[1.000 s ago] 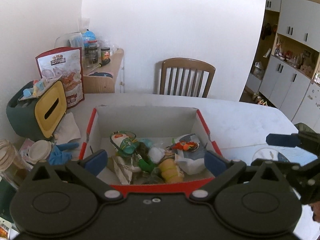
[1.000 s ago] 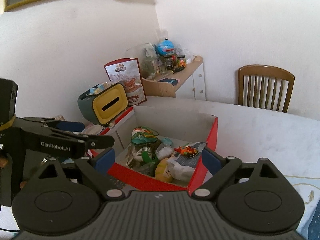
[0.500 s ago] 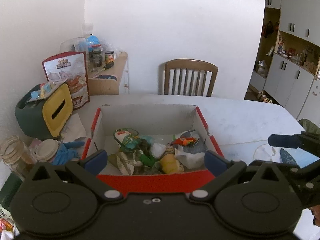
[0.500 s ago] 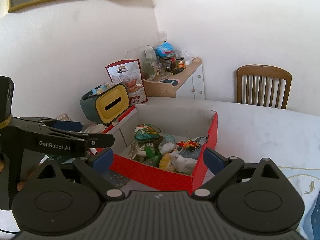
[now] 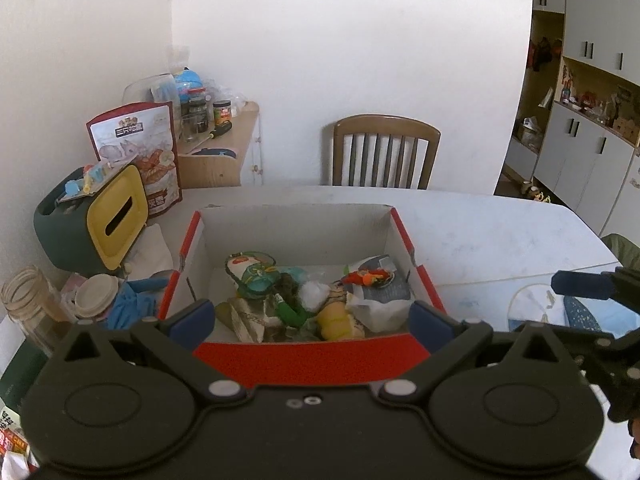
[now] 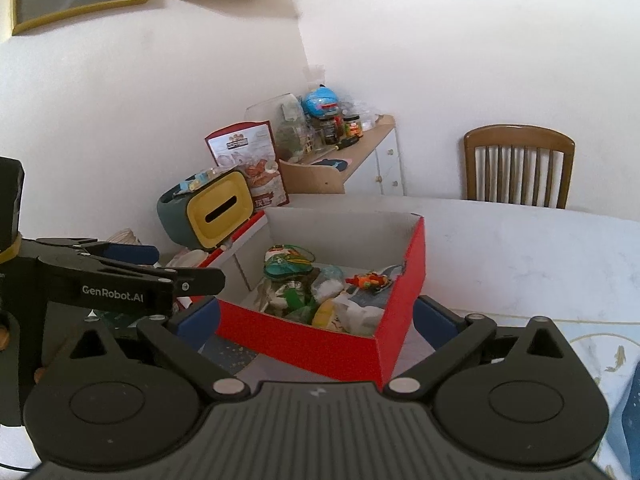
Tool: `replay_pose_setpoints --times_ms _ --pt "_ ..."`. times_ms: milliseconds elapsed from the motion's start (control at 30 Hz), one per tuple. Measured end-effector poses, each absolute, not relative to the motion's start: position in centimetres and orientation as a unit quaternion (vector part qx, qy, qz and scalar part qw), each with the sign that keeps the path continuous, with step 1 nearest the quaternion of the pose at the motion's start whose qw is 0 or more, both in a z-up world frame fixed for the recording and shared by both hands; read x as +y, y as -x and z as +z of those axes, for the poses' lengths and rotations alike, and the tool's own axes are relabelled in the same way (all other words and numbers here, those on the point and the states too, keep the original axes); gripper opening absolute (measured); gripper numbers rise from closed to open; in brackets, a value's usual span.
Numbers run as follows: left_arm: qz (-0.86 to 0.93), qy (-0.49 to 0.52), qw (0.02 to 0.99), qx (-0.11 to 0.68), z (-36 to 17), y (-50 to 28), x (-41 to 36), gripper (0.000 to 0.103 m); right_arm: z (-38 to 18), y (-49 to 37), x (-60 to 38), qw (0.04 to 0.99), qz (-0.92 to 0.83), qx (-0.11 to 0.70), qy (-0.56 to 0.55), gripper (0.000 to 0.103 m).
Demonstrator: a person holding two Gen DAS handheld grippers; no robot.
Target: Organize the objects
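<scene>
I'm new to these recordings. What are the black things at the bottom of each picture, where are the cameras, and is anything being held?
Each black shape is a hand-held two-finger gripper; a person carries one in each hand, with a fisheye camera looking forward along the fingers. The left gripper and the right gripper are both open and empty. Each also shows at the edge of the other's view. Both face a red cardboard box on a white table, filled with small toys and packets. Left of the box stands a green and yellow tissue holder, with a wooden chair behind the table.

Both wrist views look forward, close over the red box (image 5: 304, 356) (image 6: 320, 344), the right one from its corner.
</scene>
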State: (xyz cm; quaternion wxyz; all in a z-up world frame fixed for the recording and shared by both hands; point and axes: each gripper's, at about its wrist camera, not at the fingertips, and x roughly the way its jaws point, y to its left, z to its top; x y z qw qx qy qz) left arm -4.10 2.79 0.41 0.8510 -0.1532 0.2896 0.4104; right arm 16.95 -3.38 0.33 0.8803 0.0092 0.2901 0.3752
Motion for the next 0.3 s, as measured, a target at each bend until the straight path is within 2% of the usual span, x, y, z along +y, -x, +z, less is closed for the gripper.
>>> replay_pose_setpoints --times_ms 300 --pt "0.415 0.168 0.845 0.294 0.1 2.1 1.8 0.103 -0.2 -17.6 -6.3 0.884 0.368 0.290 -0.004 0.103"
